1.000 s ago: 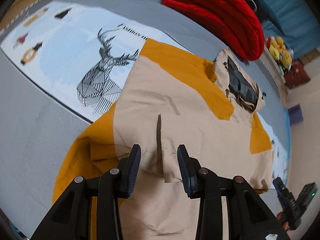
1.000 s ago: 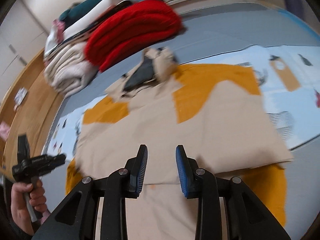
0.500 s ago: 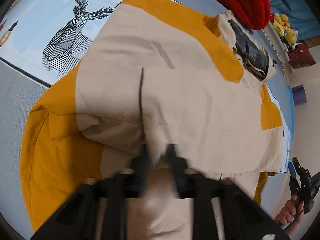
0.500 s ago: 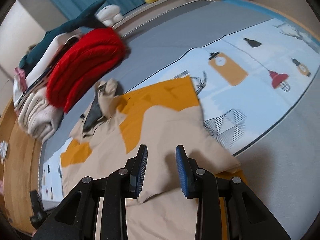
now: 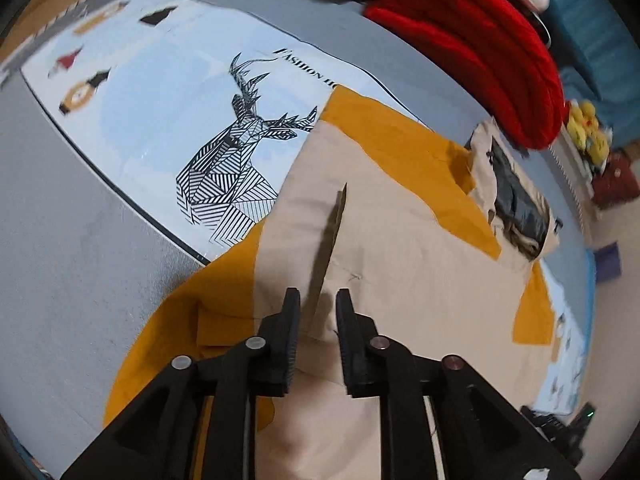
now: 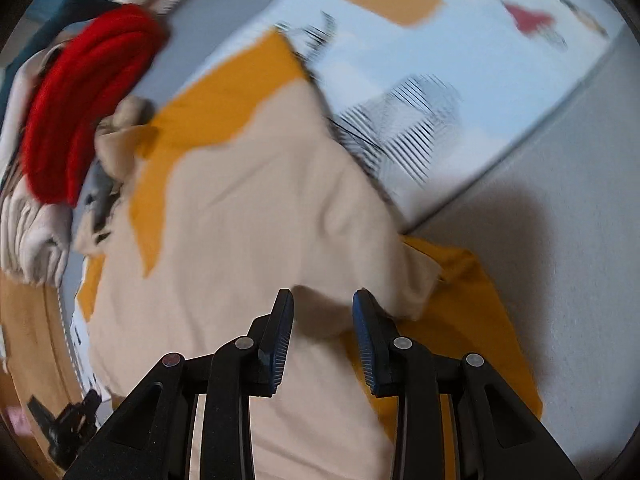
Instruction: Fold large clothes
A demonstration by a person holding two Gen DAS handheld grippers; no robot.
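One beige-and-mustard garment lies spread on the bed. The left gripper, jaws just reopening, straddles a raised fold, seemingly unpinched; the right gripper hangs part-open, empty.

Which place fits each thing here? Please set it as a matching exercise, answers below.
Things:
1. red knit blanket
2. deer print
3. beige and mustard garment
4. yellow soft toys

Places:
A. under both hand-held grippers
B. on the light blue sheet
C. folded beyond the garment's collar
D. far right edge, past the red blanket

Pairs: 1-C, 2-B, 3-A, 4-D
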